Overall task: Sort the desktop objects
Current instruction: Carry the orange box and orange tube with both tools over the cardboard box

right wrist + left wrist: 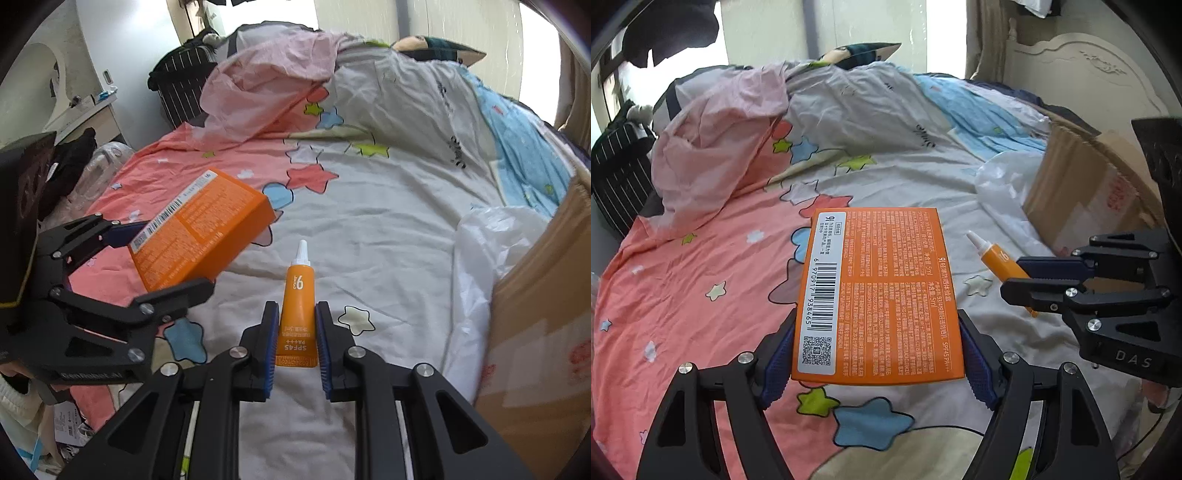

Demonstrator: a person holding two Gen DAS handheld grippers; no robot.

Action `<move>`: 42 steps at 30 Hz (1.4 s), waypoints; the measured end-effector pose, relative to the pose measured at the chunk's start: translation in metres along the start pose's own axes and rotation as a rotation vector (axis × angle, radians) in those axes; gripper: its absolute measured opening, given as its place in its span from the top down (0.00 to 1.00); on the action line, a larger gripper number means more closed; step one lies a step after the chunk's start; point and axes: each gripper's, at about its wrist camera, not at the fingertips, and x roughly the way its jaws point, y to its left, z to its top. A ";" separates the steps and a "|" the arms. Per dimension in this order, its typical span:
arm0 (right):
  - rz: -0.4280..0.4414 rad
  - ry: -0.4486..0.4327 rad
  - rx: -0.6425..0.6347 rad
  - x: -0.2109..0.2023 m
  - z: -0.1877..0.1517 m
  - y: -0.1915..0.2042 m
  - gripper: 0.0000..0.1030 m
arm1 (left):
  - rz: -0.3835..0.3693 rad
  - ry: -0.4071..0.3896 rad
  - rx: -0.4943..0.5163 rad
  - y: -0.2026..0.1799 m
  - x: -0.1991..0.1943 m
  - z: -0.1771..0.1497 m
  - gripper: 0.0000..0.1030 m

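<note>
Blue-padded jaws of the left gripper (879,354) are closed on the near end of the orange sunscreen box (875,291) and hold it above the bed's star-patterned quilt (701,280). Its long axis runs away from the gripper toward the far side of the bed, barcode face up. The right gripper (295,332) has its jaws clamped on the flat tail of the small orange sunscreen tube (299,317). This tube lies along the fingers, and its white nozzle points forward, away from the gripper.

I judge that both things are picked up and the carrying step is in hand. A cardboard box (546,295) stands at the right side of the bed, a white plastic bag (491,240) just beside it. It may be the sorting place, though I cannot be sure. The next move calls for bringing each thing over its place and releasing it without the two grippers touching.
</note>
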 end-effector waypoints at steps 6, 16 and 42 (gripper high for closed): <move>-0.029 -0.072 0.000 -0.047 -0.002 0.005 0.82 | -0.011 -0.056 0.026 -0.021 -0.036 0.006 0.23; -0.113 -0.163 0.043 -0.120 -0.020 -0.011 0.82 | -0.104 -0.157 0.116 -0.088 -0.082 0.026 0.23; -0.321 -0.185 0.276 -0.197 -0.074 -0.128 0.82 | -0.332 -0.110 0.274 -0.230 -0.046 0.071 0.23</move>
